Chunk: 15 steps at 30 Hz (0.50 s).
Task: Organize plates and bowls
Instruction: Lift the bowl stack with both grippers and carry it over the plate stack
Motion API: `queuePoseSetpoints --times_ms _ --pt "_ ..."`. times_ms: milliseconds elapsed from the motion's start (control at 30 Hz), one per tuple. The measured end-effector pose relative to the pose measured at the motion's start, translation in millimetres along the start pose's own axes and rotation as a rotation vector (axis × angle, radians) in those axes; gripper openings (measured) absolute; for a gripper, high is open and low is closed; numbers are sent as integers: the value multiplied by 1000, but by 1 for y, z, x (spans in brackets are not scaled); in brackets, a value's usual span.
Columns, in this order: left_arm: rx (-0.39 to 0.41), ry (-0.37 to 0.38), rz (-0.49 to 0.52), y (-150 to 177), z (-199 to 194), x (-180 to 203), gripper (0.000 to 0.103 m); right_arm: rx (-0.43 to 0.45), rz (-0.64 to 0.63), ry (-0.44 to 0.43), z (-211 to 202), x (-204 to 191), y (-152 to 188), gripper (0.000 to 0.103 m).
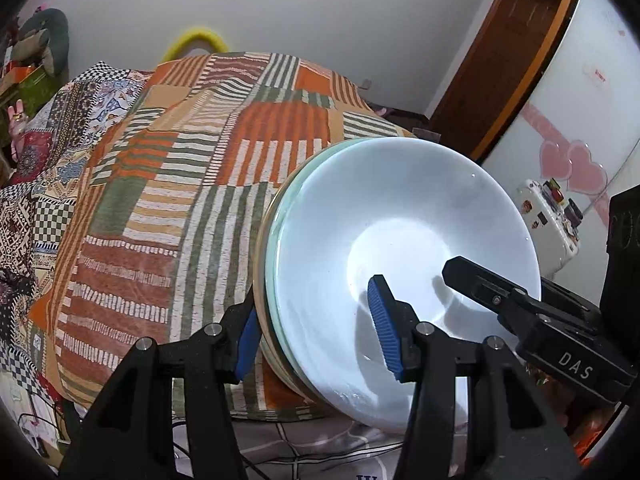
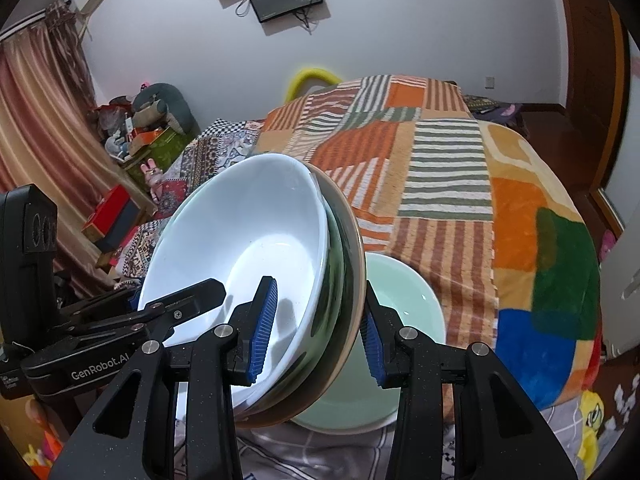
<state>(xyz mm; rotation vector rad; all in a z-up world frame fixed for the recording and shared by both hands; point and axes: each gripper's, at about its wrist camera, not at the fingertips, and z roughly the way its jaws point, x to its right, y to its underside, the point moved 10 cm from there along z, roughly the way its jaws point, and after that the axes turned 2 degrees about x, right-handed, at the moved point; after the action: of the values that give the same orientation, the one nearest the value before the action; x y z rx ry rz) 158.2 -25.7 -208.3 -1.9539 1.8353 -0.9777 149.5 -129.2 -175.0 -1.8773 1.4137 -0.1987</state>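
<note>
Right now I have both claws clamped on one tilted stack of bowls (image 1: 400, 264) above the bed (image 1: 180, 184): left claw (image 1: 316, 330), right claw (image 2: 318, 334), opposite rims.

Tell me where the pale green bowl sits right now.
In the right wrist view the pale green bowl sits low at centre, behind the stack of dishes and the right gripper, beside the patchwork blanket.

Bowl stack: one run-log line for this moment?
left hand-held gripper: clamps bowl stack rim | right hand-held gripper: clamps opposite rim | green bowl: beneath
</note>
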Motion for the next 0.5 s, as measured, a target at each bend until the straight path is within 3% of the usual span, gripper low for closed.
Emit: queuePoseSetpoints --times_ms 500 --pt "-116 -1 -7 20 44 -4 50 -69 49 19 18 20 19 36"
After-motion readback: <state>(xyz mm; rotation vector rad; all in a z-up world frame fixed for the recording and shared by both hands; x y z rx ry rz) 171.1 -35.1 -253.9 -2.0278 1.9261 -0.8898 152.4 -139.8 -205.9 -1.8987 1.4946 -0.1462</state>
